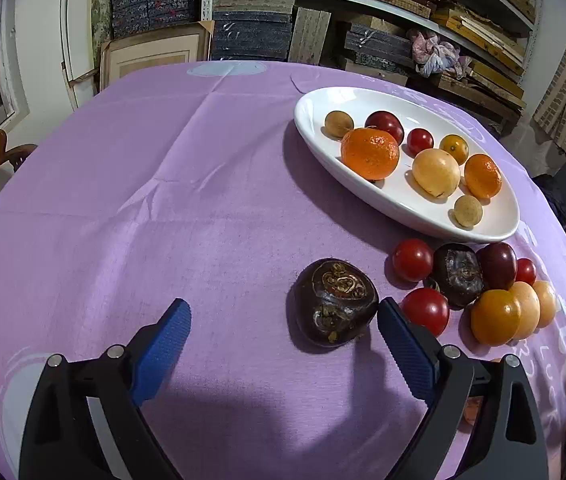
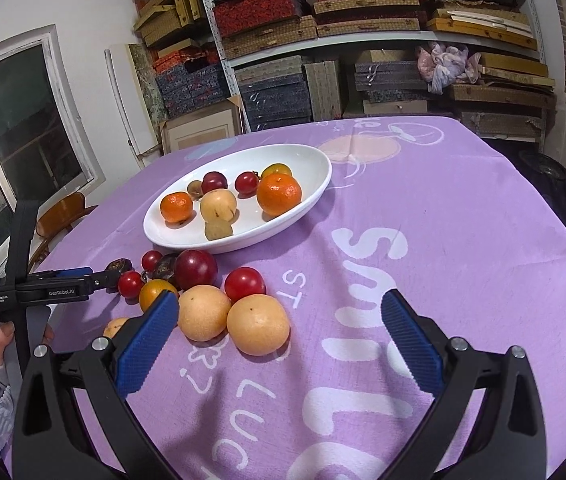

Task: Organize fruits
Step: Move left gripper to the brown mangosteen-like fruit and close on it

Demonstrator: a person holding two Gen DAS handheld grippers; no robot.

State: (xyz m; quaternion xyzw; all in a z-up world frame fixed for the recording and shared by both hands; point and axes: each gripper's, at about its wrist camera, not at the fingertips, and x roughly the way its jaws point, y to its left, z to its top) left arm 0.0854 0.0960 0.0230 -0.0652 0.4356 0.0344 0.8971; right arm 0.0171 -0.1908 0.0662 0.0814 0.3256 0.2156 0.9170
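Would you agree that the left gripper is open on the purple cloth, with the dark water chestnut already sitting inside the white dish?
Not quite: the dark water chestnut is not in the white dish; it lies on the purple cloth between the open left gripper's fingers, as the left wrist view shows.

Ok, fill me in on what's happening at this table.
A person is sorting fruit with a handheld gripper in each hand. Eight pieces already lie in the white oval dish; a cluster still waits on the purple tablecloth. The left gripper, jaws open, sits low by a dark water chestnut, which is right against one jaw and not gripped. The right gripper is open and empty, near the pale round fruits.
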